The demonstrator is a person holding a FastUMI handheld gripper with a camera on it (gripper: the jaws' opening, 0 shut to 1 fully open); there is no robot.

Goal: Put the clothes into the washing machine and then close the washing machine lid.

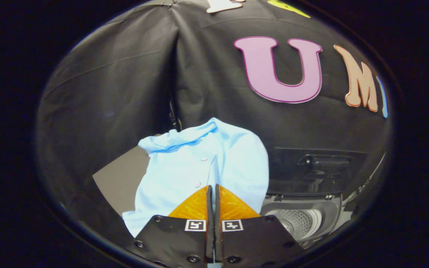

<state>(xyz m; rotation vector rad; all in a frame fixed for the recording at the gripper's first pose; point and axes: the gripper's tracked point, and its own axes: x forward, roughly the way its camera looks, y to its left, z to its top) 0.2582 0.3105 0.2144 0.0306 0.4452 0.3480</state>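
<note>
A light blue buttoned shirt [203,167] hangs from my gripper [213,188], lifted in the air and draping down to the left and right of the fingers. Both fingers are pressed together on a fold of the shirt near its button placket. The washing machine [304,219] stands below and to the right of the fingers, its lid [317,167] raised upright behind the opening. Its perforated drum [296,223] shows through the open top. The shirt hangs left of the drum opening, not over it.
A flat grey-brown surface [121,182] lies behind and left of the shirt. Black cloth walls meet in a corner beyond the shirt.
</note>
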